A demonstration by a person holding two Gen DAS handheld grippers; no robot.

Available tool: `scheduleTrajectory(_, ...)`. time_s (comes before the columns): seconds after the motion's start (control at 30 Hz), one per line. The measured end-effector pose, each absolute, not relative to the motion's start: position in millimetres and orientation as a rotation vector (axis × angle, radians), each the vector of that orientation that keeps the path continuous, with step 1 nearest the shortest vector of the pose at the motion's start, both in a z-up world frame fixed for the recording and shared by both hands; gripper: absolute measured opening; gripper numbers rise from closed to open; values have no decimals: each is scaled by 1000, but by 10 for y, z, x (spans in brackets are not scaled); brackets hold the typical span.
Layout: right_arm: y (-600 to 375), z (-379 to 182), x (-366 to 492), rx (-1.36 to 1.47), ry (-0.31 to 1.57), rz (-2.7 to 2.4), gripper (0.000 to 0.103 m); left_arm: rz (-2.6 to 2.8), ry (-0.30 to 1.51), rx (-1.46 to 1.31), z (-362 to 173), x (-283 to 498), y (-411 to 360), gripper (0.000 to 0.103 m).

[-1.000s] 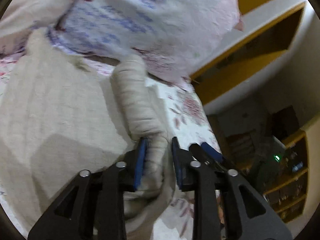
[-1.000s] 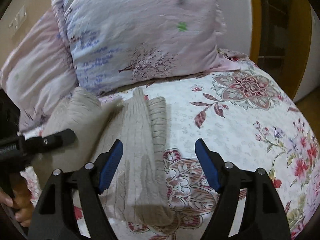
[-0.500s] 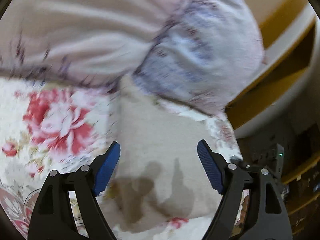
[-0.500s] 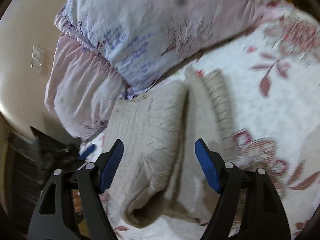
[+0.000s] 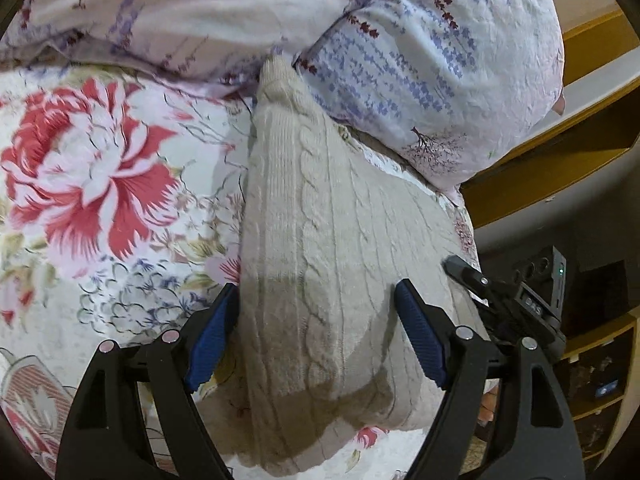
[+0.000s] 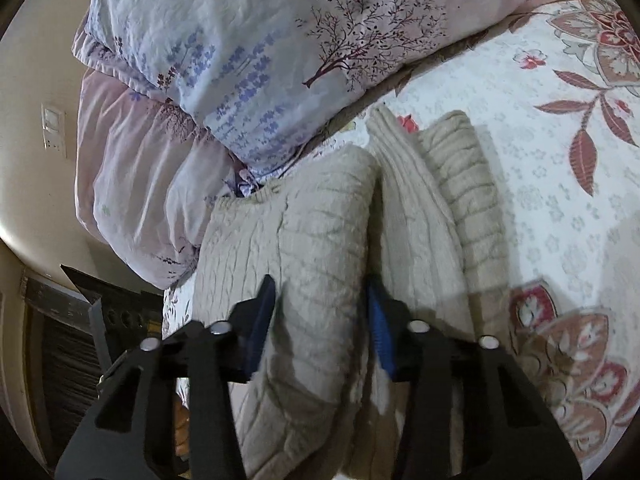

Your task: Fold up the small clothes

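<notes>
Beige cable-knit sweater lying folded on the floral bed cover, its far end against the lavender-print pillow. Left gripper hovers low over the near part, fingers spread wide and holding nothing. Right gripper points along the garment's upper fold (a raised roll), fingers partly closed against both its sides.

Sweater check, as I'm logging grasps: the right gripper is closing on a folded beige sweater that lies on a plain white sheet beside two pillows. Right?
Not quite: the sheet is floral, not plain white, as the right wrist view shows. The rest holds: the right gripper has its jaws around a fold of the beige sweater, beside the pillows.
</notes>
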State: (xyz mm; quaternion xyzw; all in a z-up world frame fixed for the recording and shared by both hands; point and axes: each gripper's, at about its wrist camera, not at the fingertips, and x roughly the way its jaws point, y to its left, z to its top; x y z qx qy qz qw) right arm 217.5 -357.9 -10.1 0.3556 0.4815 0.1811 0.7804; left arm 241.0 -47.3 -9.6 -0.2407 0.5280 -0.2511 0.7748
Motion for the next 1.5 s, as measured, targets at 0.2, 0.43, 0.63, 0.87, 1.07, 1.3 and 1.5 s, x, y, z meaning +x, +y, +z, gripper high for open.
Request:
scheduleTrajectory(0.2,-3494,-91,2232,687,1009,390,18,-562,1146,-525,-106,2415,-541,80)
scheduleTrajectory(0.43,-3320,452,2105,414,830,320,15,-566,1126,-533,-39,2353,-450,80)
scheduleTrajectory(0.63,-3447,672,2008,303,754,205,15,-591,1105,-503,3,2292,-483,80)
scheduleTrajectory(0.87,-3571,649,1871,253,723,140,14,-635,1091,-471,9,2243,-566,76)
scheduleTrajectory(1.07,-3665,466,1918,223,788,48,14,-663,1082,-455,-1,2222,-601,74)
scheduleTrajectory(1.3,-3901,260,1932,363,871,19,34,-668,1082,-454,35,2168,-595,74)
scheduleTrajectory(1.5,-4168,470,1580,492,806,54,53,-669,1068,-469,49,2054,-498,74)
